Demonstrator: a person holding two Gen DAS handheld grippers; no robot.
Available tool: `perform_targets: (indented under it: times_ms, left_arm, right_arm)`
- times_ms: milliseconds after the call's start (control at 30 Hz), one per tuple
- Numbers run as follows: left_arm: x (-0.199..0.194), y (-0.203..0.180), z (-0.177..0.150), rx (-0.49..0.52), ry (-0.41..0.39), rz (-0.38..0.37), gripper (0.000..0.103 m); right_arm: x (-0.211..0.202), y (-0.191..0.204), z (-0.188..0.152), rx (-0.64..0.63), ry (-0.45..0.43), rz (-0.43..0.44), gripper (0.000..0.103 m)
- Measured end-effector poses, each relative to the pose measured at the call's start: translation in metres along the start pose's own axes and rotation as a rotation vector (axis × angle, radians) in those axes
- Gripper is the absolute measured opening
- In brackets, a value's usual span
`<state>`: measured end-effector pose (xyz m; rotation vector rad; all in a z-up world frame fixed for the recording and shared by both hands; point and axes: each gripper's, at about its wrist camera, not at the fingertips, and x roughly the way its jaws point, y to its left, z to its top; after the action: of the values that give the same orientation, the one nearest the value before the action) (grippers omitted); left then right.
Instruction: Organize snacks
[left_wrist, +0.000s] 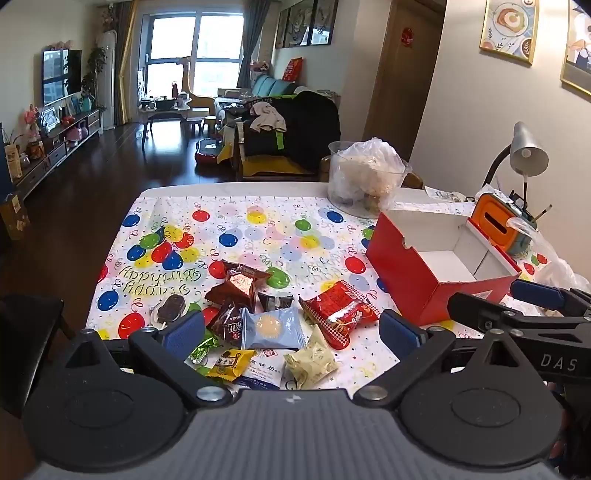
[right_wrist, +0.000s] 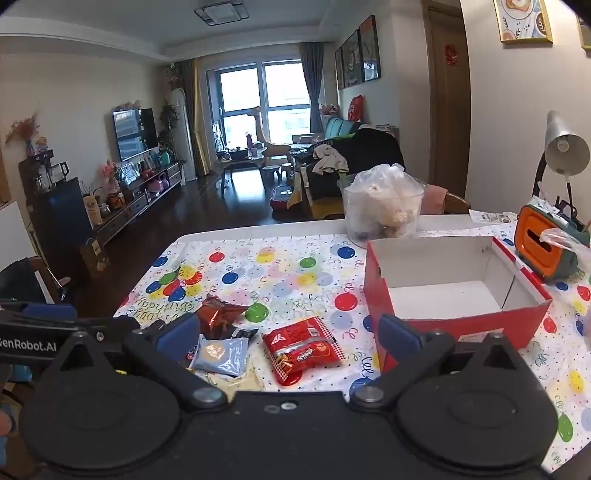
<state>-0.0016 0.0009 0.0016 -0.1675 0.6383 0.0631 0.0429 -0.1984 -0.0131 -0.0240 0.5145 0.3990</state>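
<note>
Counted two tools, both spread wide with nothing gripped: left tool (left_wrist: 291, 326) hung over the heap at lower centre of its own view, right tool (right_wrist: 288, 334) over the near edge of the heap in its view. Found one pile of snack packets (left_wrist: 258, 325) on the tabletop (left_wrist: 236, 186), lying on one balloon-print cloth (left_wrist: 258, 236) and filling the lower middle of the left wrist view. Made out at least ten packets there: one red packet (left_wrist: 338, 312) at the right edge of the pile, one light blue packet (left_wrist: 271, 326) in the centre, three or four brown ones (left_wrist: 243, 280) behind it, one clear-wrapped dark biscuit (left_wrist: 171, 308) at left, and nearest the camera one green, one yellow, one pale yellow and one white-and-blue. Could not settle the exact number where wrappers overlapped. Saw only four of them clearly in the right wrist view, the red one closest to the box. Noted one red box (left_wrist: 406, 269), open-topped and white inside, at right of the pile and apart from it, no packet touching it. Behind the box, counted one clear tub (left_wrist: 364, 177) stuffed with a plastic bag, one grey desk lamp (left_wrist: 528, 151) and one orange case (left_wrist: 495, 218) at far right.
</note>
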Motion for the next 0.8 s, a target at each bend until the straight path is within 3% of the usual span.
perform_targets:
  times_ms: [267,467,800]
  left_arm:
    - [-0.010,0.003,0.001,0.010,-0.003,-0.001,0.101]
    - [-0.011,0.003,0.000,0.019,-0.003,-0.004,0.101]
    - [-0.013,0.001,-0.001,0.022,0.005,0.001,0.101]
  right_arm:
    - [-0.008,0.010,-0.001,-0.058,-0.026,-0.047,0.103]
    - [-0.015,0.010,-0.007,0.015,-0.003,-0.021,0.103]
    - [-0.014,0.013,-0.007,-0.007,0.005,-0.058,0.103]
